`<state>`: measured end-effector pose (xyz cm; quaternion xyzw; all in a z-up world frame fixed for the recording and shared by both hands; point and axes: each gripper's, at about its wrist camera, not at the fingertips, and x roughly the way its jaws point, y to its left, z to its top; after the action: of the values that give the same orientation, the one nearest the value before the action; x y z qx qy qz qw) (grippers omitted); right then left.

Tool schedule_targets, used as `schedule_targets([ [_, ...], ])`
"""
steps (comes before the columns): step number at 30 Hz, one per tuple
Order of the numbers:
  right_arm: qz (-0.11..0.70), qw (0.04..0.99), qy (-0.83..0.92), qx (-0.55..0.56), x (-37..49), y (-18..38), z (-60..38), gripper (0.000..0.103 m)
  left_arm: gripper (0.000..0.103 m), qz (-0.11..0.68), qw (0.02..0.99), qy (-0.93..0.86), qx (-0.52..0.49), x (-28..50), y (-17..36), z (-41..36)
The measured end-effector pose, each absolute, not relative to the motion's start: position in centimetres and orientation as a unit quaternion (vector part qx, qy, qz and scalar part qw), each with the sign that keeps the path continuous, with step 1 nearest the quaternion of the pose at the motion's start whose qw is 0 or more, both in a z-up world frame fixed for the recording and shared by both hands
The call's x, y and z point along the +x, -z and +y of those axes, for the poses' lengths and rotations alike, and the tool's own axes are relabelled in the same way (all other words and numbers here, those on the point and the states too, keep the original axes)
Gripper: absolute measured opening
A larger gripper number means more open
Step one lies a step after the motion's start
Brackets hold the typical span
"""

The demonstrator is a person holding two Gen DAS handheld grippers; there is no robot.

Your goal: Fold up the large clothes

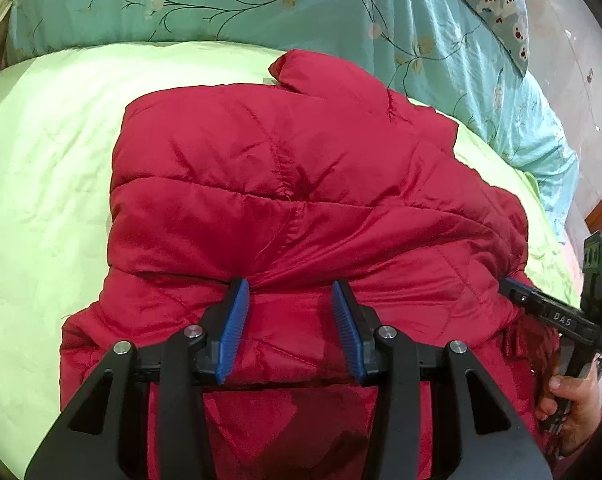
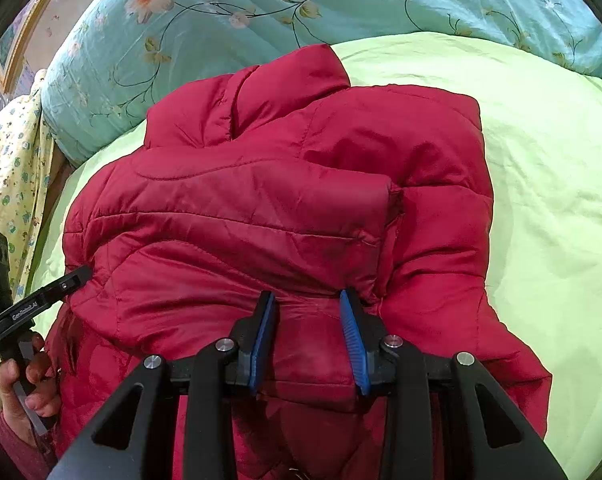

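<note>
On the green sheet (image 1: 41,168) your red quilted jacket (image 1: 285,184) lies bunched. Your left gripper (image 1: 289,286) and right gripper (image 2: 307,296) each pinch a jacket fold between narrow jaws. Only your left view shows the cartoon-print pillow (image 1: 497,4); only your right view shows the yellow printed cloth (image 2: 9,168).

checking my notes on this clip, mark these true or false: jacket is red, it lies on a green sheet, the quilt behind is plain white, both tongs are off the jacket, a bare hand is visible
1. The jacket is red. True.
2. It lies on a green sheet. True.
3. The quilt behind is plain white. False: it is turquoise with a flower print.
4. Both tongs are off the jacket. False: the left tongs and right tongs each have red fabric bunched between their blue pads.
5. A bare hand is visible. True.
</note>
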<state>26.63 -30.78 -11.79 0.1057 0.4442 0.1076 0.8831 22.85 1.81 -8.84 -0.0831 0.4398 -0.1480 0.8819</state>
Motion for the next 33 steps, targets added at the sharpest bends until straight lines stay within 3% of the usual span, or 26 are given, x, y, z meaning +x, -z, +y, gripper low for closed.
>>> schedule_targets([
  [7,0.444,0.883,-0.108,0.107,26.4,11.8,-31.1,0.035,0.042,0.446,0.876,0.153,-0.098,21.7,7.4,2.5],
  [23,0.429,0.881,-0.117,0.163,23.8,9.4,-32.5,0.036,0.043,0.429,0.889,0.104,-0.124,10.9,4.1,7.8],
  [33,0.440,0.860,-0.168,0.196,17.8,7.8,-33.6,0.054,0.043,0.449,0.880,0.070,-0.141,6.9,5.8,10.6],
])
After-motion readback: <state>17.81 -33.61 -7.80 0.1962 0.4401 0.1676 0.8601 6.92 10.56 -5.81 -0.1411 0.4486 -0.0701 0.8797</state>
